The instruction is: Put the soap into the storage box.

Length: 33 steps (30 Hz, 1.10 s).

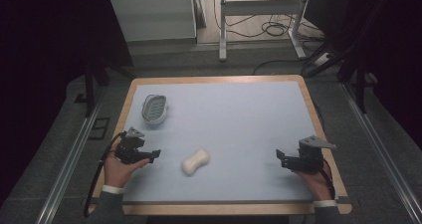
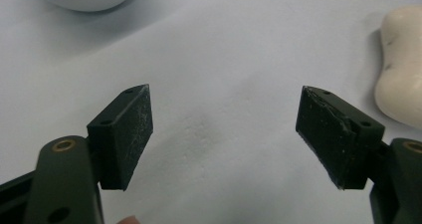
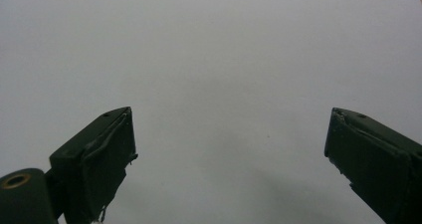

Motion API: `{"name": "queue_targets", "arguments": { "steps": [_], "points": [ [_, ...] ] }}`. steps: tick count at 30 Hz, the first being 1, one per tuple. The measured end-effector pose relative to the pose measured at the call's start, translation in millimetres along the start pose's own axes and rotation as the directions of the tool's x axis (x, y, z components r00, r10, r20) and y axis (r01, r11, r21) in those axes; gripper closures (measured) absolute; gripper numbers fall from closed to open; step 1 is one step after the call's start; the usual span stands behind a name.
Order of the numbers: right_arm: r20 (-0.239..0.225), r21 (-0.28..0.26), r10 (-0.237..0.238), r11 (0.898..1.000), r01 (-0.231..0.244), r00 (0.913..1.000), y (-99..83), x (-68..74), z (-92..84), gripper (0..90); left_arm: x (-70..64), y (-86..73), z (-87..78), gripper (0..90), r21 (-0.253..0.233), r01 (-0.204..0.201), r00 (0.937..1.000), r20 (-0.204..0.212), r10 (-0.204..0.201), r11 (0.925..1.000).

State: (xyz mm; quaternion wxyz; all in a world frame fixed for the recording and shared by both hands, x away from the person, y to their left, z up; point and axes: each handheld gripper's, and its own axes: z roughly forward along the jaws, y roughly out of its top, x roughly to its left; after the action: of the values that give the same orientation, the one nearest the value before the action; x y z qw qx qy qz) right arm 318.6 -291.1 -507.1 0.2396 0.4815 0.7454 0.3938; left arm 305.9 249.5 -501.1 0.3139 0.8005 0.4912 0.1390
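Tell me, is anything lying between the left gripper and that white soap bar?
No. In the high view the left gripper and the soap bar are parted by bare blue mat alone.

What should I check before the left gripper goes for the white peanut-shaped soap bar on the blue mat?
1. Left gripper open: ok, jaws stand wide apart with nothing between them.
2. White peanut-shaped soap bar free to grasp: ok, it lies alone on the blue mat.
3. Path to the bar: ok, bare mat between jaws and bar.
4. Right gripper out of the way: ok, open, near the right edge.
5. White oval soap dish ready: ok, upright and apart from the bar.
6. Bar's slipperiness: cannot tell.
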Motion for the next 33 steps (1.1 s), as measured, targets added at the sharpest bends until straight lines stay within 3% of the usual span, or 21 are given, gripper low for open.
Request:
{"name": "queue_targets", "arguments": {
  "steps": [9, 20, 33],
  "points": [
    [-0.002, -0.008, -0.014, 1.0, 0.014, 0.9999, -0.6, 0.0, -3.8, 5.5, -7.7, 9.9, -11.8, 22.1, -0.008, -0.03, 0.9993, 0.021, 0.03, 0.9995],
    [0.035, 0.031, -0.013, 0.999, 0.012, 0.9993, -2.8, -3.0, -3.3, 5.6, -15.9, 21.5, -21.9, 20.6, 0.011, -0.058, 0.9978, 0.033, 0.058, 0.9983],
    [0.033, 0.007, 0.007, 1.0, -0.007, 0.9994, -3.2, -7.6, -7.5, 6.1, -29.3, 36.2, -27.1, 20.9, 0.016, -0.096, 0.9951, 0.025, 0.096, 0.9952]
  ]
}}
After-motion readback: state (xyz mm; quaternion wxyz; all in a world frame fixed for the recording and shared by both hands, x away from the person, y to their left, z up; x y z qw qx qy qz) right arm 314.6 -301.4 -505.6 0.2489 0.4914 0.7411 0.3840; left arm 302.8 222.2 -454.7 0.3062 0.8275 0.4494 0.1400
